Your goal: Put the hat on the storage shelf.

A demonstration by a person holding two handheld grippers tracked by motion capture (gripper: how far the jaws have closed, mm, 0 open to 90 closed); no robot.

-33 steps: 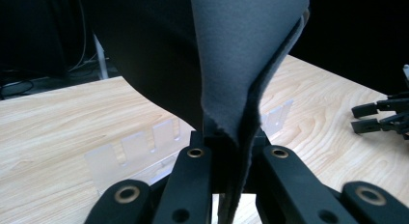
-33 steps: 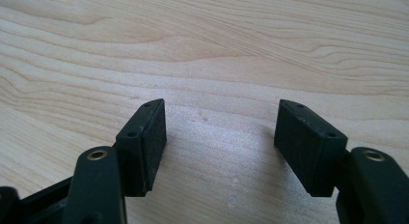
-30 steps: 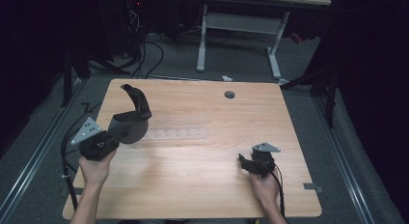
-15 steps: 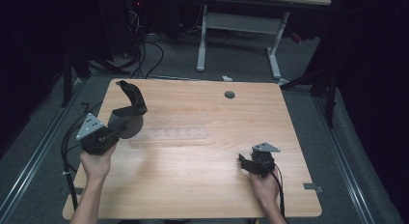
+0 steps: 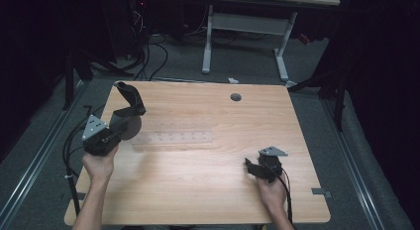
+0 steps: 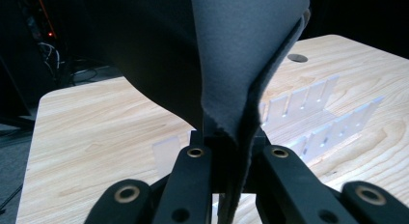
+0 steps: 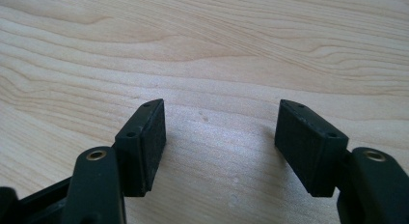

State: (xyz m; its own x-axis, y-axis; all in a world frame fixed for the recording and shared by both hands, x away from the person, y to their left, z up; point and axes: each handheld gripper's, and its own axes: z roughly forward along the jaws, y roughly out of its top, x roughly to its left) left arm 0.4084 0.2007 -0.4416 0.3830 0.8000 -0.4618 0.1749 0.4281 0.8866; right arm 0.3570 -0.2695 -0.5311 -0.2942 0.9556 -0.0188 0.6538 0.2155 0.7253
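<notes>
The room is dark around a pale wooden table point(image 5: 198, 190). On it, left of centre, lies a clear plastic slotted rack point(image 5: 173, 139). Over the table's left edge the left claw point(image 5: 115, 129) is clamped on a dark grey piece of cloth point(image 5: 130, 103), which stands up from it. Near the front right corner the right claw point(image 7: 219, 137) rests low over bare wood, its jaws apart.

Bare bench point(image 5: 208, 180) lies open between my two grippers. Only the clear slotted rack point(image 5: 173, 139) stands mid-bench, just beside the dark cloth point(image 5: 126, 116) hanging from my left gripper point(image 5: 116, 131).
</notes>
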